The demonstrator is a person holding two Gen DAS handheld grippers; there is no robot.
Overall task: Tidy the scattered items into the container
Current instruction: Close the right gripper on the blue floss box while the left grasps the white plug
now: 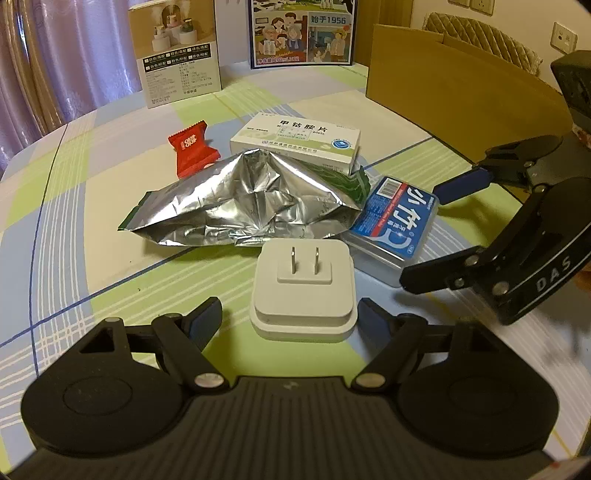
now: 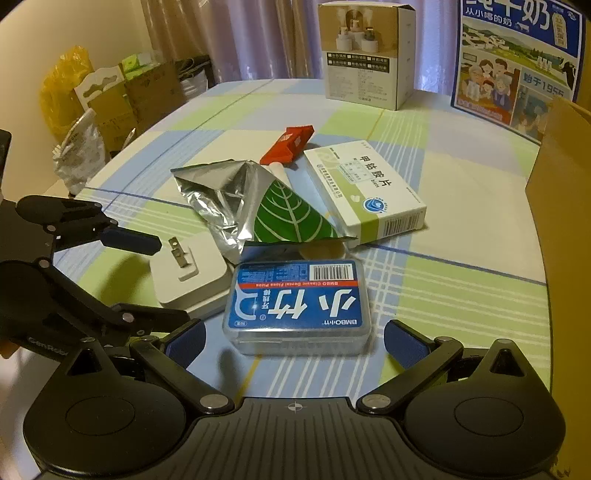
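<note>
A white plug adapter (image 1: 302, 295) lies prongs-up on the checked tablecloth, between the open fingers of my left gripper (image 1: 291, 317); it also shows in the right wrist view (image 2: 190, 278). A clear floss-pick box with a blue label (image 2: 297, 302) lies just ahead of my open right gripper (image 2: 293, 338); the left wrist view shows it too (image 1: 393, 221). Behind lie a crumpled silver foil bag (image 1: 243, 203), a white medicine box (image 1: 297, 142) and a red sachet (image 1: 192, 149). The brown cardboard container (image 1: 443, 85) stands at the far right.
A tan product box (image 1: 177, 51) and a blue illustrated milk carton (image 1: 301, 31) stand at the table's far edge. Bags and cardboard boxes (image 2: 110, 99) sit beyond the table on the left. The table edge (image 2: 550, 332) runs close on the right.
</note>
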